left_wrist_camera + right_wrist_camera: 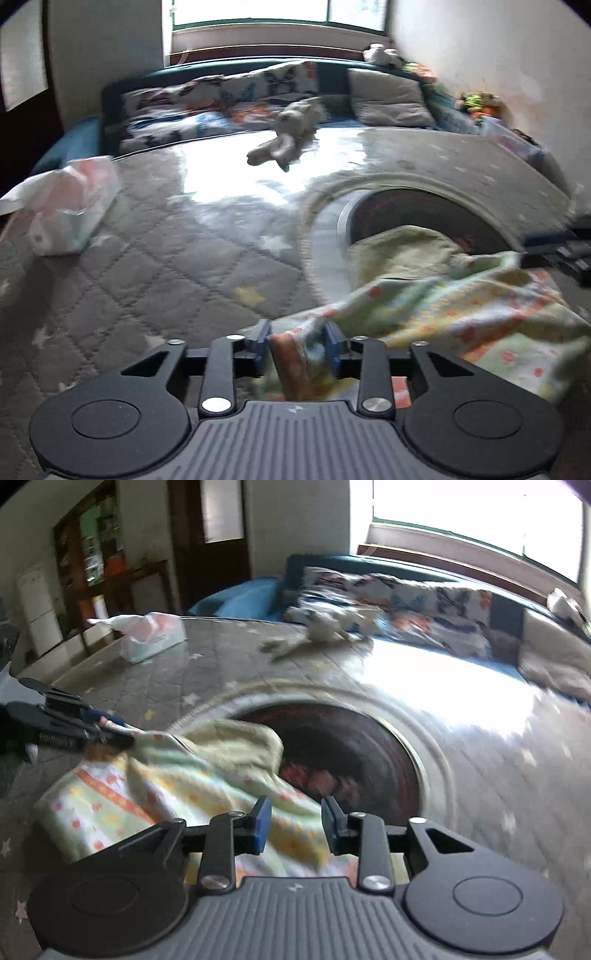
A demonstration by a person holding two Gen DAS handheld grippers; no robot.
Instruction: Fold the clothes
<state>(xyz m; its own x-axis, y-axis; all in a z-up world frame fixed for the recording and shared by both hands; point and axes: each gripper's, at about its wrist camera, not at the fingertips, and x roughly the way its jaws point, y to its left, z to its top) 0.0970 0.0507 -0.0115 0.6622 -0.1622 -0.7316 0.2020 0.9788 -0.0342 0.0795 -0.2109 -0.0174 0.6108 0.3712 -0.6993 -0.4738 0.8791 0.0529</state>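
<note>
Left gripper (pixel 298 345): blue pads closed on a bunched edge of the garment (pixel 461 314), a pale floral cloth. Right gripper (pixel 295 825): jaws parted, the cloth lying beneath and between them, no grip evident. The garment lies crumpled on the glass-topped table (pixel 166 258), at the dark round hob's (pixel 351 753) 8 o'clock. Tissue pack (pixel 70 210) at 10 o'clock. Both views blurred.

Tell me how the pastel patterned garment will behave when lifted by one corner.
The pastel patterned garment probably goes floppy: it already drapes in soft folds from the left hand-held gripper. It looks thin, so likely light. Its loose far side may drag over the grey quilted cover.
</note>
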